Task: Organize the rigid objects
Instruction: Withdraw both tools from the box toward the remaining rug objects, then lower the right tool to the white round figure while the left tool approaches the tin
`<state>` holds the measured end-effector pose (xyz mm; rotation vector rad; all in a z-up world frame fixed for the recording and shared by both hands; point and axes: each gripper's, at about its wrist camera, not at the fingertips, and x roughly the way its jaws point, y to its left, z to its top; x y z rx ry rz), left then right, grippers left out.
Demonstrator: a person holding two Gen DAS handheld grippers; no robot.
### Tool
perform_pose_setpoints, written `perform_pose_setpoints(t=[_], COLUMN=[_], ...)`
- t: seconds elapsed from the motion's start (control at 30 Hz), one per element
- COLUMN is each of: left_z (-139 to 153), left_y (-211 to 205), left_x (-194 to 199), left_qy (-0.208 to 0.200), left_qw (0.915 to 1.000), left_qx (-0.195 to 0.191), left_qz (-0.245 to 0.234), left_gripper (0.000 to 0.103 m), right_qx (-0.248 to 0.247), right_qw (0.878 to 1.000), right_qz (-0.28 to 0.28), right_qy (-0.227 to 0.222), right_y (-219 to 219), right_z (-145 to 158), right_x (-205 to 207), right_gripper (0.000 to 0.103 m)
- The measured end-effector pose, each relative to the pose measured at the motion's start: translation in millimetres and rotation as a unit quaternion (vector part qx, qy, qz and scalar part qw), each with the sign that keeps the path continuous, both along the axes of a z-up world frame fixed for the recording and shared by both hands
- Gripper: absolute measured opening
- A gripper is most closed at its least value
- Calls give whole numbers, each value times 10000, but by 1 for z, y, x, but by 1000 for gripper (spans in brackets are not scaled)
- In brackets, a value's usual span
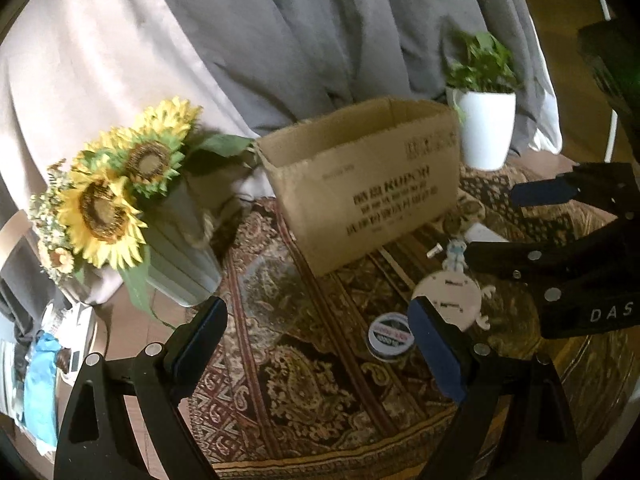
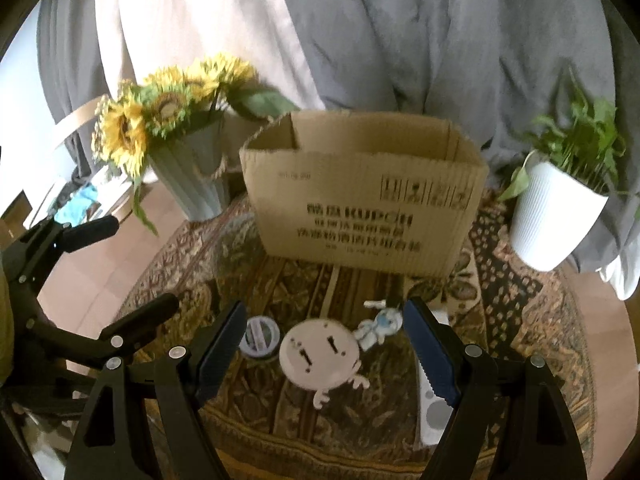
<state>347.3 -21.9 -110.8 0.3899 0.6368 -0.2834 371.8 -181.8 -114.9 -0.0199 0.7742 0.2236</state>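
Hovering empty, left gripper (image 1: 320, 344) and right gripper (image 2: 326, 344) (both spread wide) face the cardboard box (image 2: 360, 196).

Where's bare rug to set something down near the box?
Open rug lies left of the cardboard box, between the sunflower vase and the tape roll. Crowded: in front of the box, where the round white disc, the small figurine and the tape roll cluster.

One cardboard box (image 2: 364, 196), two potted arrangements, four small items on the rug.
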Motion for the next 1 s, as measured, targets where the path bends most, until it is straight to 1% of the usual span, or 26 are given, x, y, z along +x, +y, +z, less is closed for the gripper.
perform_pose_setpoints(t=[0.23,0.4,0.53,0.7,0.9,1.0], left_z=[-24,-39,-53,-73,-86,-91], left_y=[-7,-11,-13,-16,-19,-22], left_x=[4,10,18,28,38,43], left_qy=[259,445,626,878,1071,1084], left_qw=[9987,9965,9936,9889,9839,9822], left_qx=[211,277,274,303,296,294], left_qz=[-383,-654,-902,-1157,-1400,-1505], left_gripper=[93,92,92,92,92,92], right_qx=[-154,-265,-346,-552,-727,-781], right_qw=[9989,9967,9941,9906,9864,9844], right_qz=[201,360,450,605,711,771], right_qy=[388,681,919,1099,1287,1375], right_y=[5,10,12,17,22,23], right_z=[-22,-39,-52,-66,-78,-83], right_x=[4,11,20,30,41,46], right_gripper=[81,81,81,81,81,81])
